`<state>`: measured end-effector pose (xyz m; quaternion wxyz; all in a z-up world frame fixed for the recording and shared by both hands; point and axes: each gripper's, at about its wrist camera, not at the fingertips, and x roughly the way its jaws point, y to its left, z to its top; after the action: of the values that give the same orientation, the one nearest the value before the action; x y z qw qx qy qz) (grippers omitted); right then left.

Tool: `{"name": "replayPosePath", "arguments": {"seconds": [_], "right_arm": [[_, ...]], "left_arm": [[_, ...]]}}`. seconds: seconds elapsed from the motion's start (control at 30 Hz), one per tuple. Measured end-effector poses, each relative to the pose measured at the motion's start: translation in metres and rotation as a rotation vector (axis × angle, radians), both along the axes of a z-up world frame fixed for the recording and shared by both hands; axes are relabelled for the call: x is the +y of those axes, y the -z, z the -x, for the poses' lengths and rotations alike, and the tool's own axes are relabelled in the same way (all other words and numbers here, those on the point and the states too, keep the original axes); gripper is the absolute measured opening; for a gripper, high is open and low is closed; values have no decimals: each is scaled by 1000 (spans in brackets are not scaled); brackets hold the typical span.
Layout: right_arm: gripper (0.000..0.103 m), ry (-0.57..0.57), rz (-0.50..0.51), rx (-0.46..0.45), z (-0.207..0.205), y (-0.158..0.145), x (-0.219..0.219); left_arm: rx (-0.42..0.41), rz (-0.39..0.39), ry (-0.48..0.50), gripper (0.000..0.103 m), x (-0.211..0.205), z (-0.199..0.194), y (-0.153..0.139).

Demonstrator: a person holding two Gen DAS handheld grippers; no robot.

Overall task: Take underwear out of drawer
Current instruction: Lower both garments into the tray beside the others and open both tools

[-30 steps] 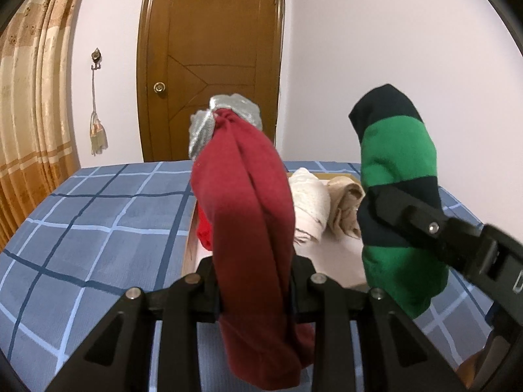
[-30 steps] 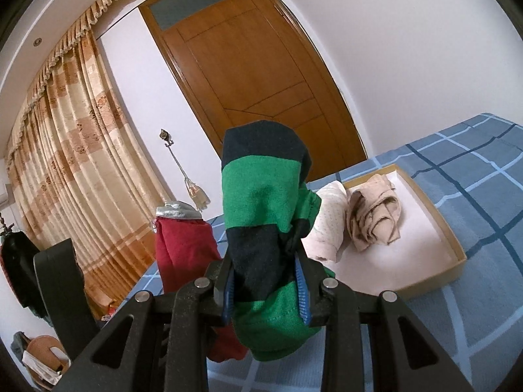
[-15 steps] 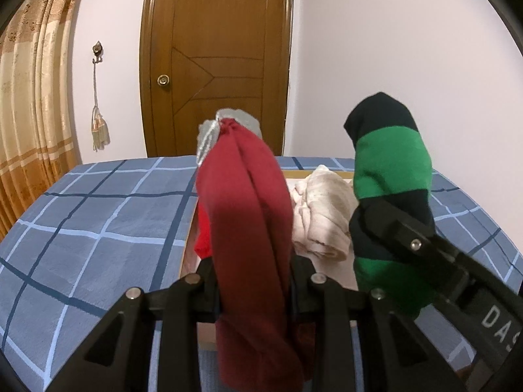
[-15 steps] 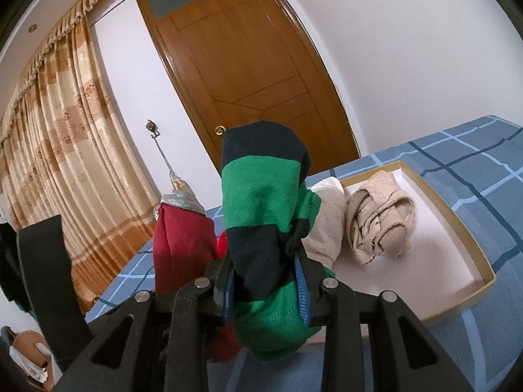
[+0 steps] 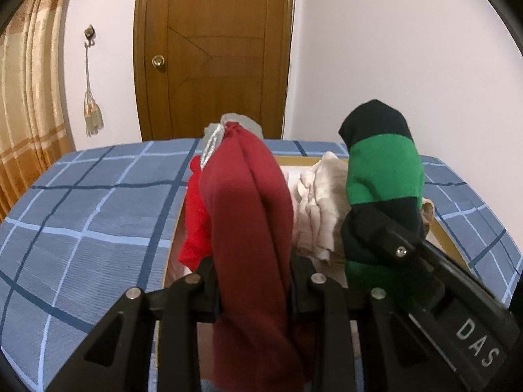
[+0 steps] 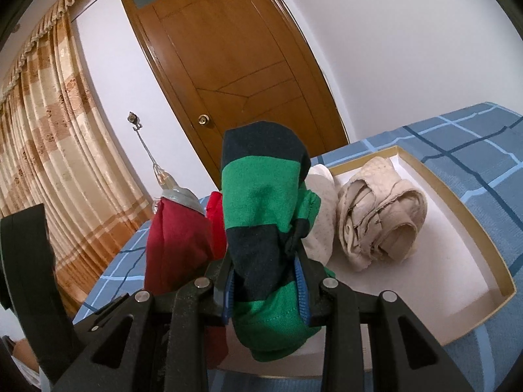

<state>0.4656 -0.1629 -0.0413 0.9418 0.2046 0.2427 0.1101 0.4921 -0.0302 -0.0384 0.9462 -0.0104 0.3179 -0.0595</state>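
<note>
A blue checked bed (image 6: 457, 143) carries a shallow drawer (image 6: 483, 245) with a white floor. In it lie a beige roll (image 6: 379, 219), a cream roll (image 6: 322, 215) and a bright red piece (image 5: 194, 222). The left gripper (image 5: 253, 285) is clamped on dark red underwear (image 5: 248, 228), the right gripper (image 6: 266, 289) on green striped underwear (image 6: 261, 205), both lifted above the drawer's near end
</note>
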Motion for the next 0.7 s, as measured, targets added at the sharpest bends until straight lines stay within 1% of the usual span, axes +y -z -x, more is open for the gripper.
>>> {"name": "replayPosePath", "arguments": {"seconds": [0.13,0.2,0.23,0.33,0.4,0.43,0.47,0.5,0.6,0.67,0.7], "right_arm": [[33,2,-19,29,-8,4,-1],[33,-4,-34,44,-12,6,-2],[35,-8,-42,48,-14,7,-2],[39,-27,-66,55,-17,9,-3],[49,-38,-79,62,-20,12,-4],[53,-38,-82,60,-20,12,-4],[59,-41,-87,53,-19,11,-4],[64,-40,-89,46,-18,11,-4],[66,-27,-82,-18,-10,4,-4],[66,-8,-65,-68,-2,-2,-4],[66,8,-53,-96,2,-6,-5]], "left_arm": [[36,-7,2,28,-1,-6,3],[42,-18,2,31,-3,-6,3],[45,-26,2,35,-4,-6,4],[48,-37,0,56,-5,-4,3],[42,-36,-4,59,-3,-3,2],[42,-34,-5,62,-2,-3,2],[43,-34,-7,67,-2,-2,2],[42,-34,-10,69,-1,-2,1],[17,-29,-18,74,1,4,-2],[-11,-29,-35,83,3,10,-5],[-24,-27,-40,86,5,12,-7]]}}
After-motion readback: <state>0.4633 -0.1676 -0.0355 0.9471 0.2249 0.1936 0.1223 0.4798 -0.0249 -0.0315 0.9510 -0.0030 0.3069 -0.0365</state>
